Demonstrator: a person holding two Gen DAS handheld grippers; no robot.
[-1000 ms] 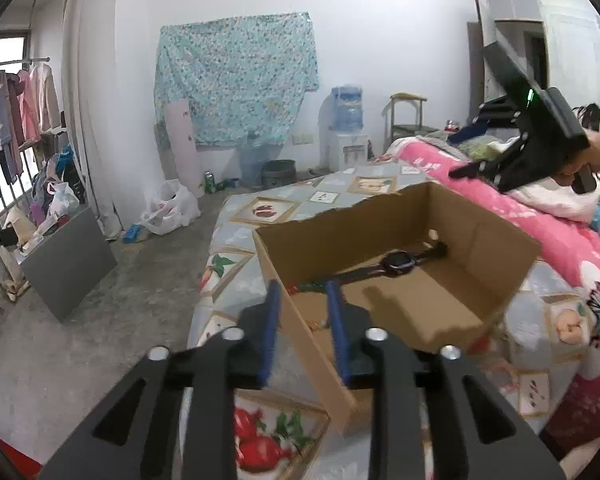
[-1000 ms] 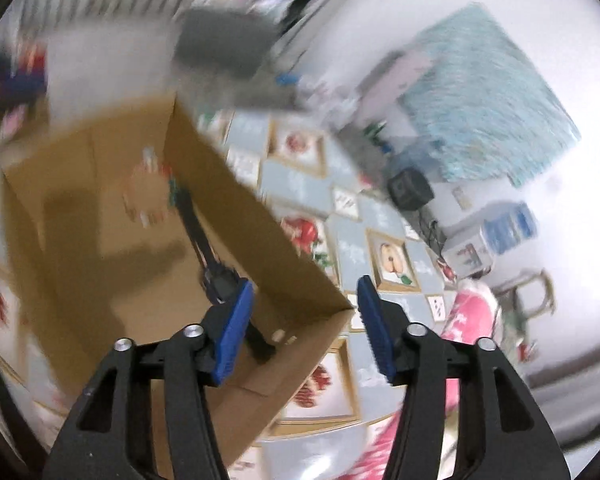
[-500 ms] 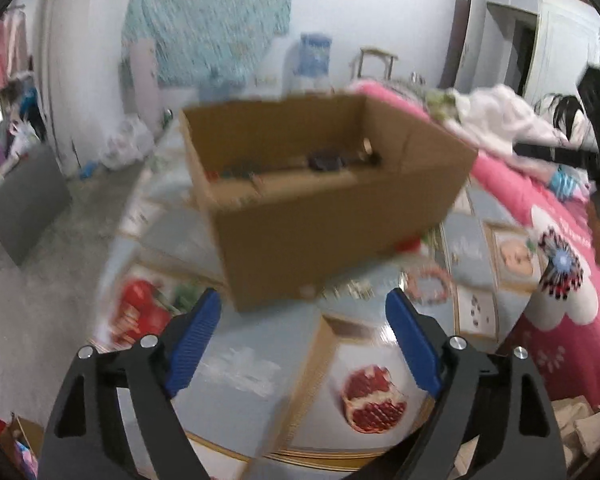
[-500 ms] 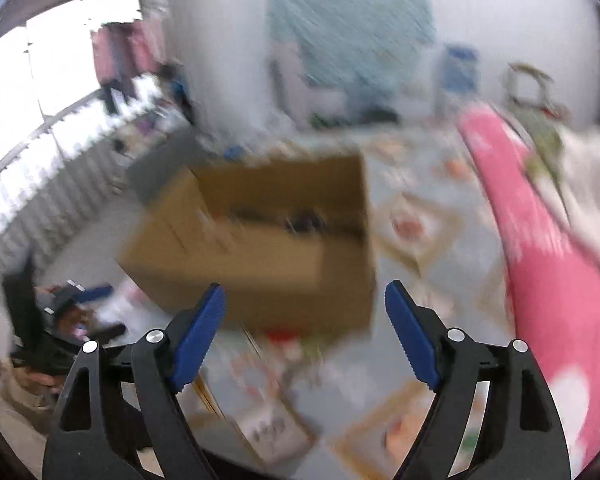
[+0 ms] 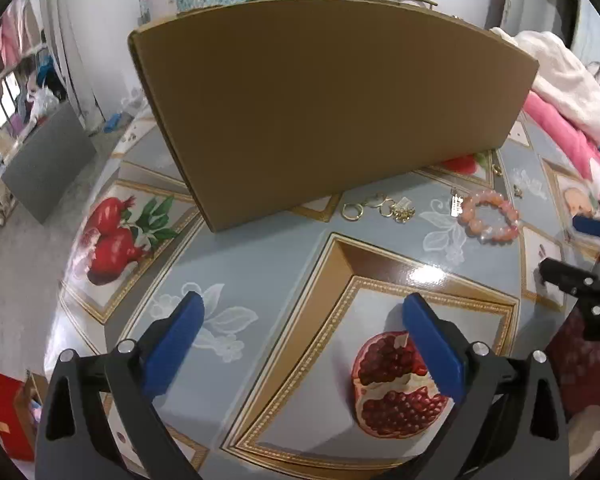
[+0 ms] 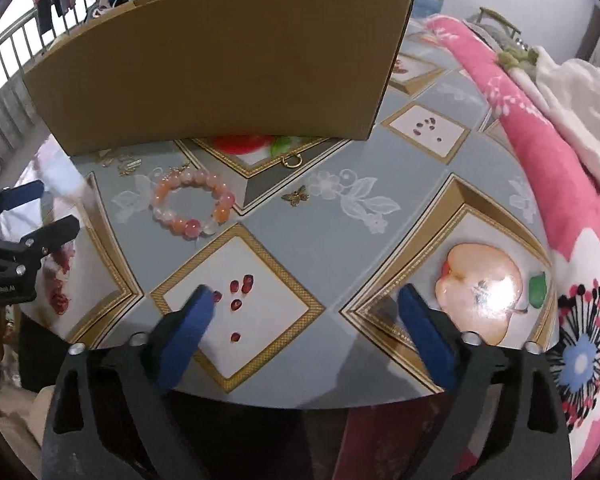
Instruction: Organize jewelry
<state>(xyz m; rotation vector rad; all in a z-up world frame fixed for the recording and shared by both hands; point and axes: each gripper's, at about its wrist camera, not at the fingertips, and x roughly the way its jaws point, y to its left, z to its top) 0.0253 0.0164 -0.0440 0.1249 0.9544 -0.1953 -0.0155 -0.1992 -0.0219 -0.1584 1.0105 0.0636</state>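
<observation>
Both tongs, left and right, just spread wide, empty; cardboard box unmarked; left tongs' label unreadable.

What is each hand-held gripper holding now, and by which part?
Nothing. The left hand-held gripper and the right hand-held gripper both stand open and empty above the table.

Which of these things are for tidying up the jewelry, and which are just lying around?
For the job:
pink bead bracelet
gold rings and charms
gold hoop
little gold butterfly
cardboard box

Just lying around:
pink blanket
white clothes
grey board
</observation>
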